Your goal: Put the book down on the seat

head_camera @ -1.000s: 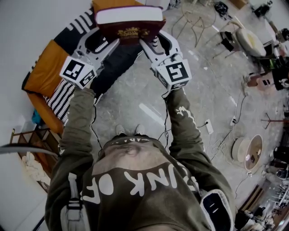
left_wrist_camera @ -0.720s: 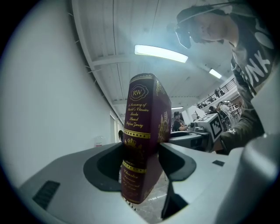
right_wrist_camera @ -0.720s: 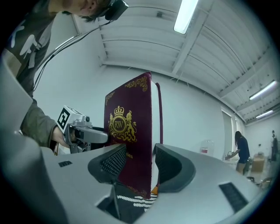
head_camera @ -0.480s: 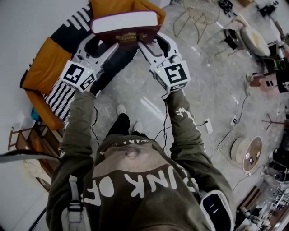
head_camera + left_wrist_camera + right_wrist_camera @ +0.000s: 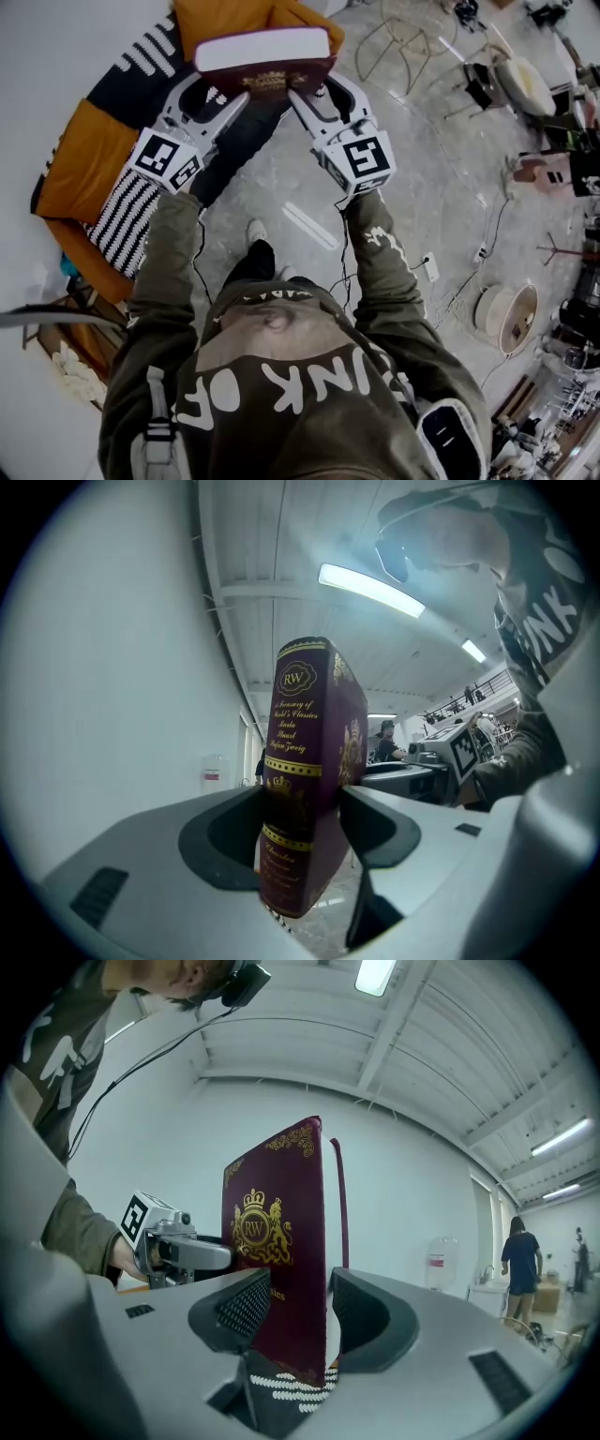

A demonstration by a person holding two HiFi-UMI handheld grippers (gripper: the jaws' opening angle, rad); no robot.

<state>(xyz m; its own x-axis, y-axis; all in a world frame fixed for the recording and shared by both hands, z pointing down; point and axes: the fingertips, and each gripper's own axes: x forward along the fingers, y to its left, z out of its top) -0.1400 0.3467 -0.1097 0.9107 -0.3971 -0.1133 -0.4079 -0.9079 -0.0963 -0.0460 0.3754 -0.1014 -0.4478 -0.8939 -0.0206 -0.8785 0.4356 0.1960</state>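
While the left tool is clenched on the book, I see in the left gripper view that its two jaws press the volume from either side, with the gold-lettered spine facing the camera and standing upright between them. The right tool is clenched on the same book; in the right gripper view its ribbed pad lies against the maroon cover with the gold crest, and the other jaw sits against the thin back cover. From the head view the two tools meet the book from lower left and lower right, so it is carried between them at the upper centre of the frame, its white page edge turned up toward me. Each tool carries a marker cube, the left one and the right one, and olive sleeves run back from them to the bottom of the frame. The seat, with orange and black-and-white striped cushions, fills the upper left, and the book is over its upper end; I cannot tell whether it touches the fabric. Grey floor spreads to the right, with a wire chair at the upper centre-right.
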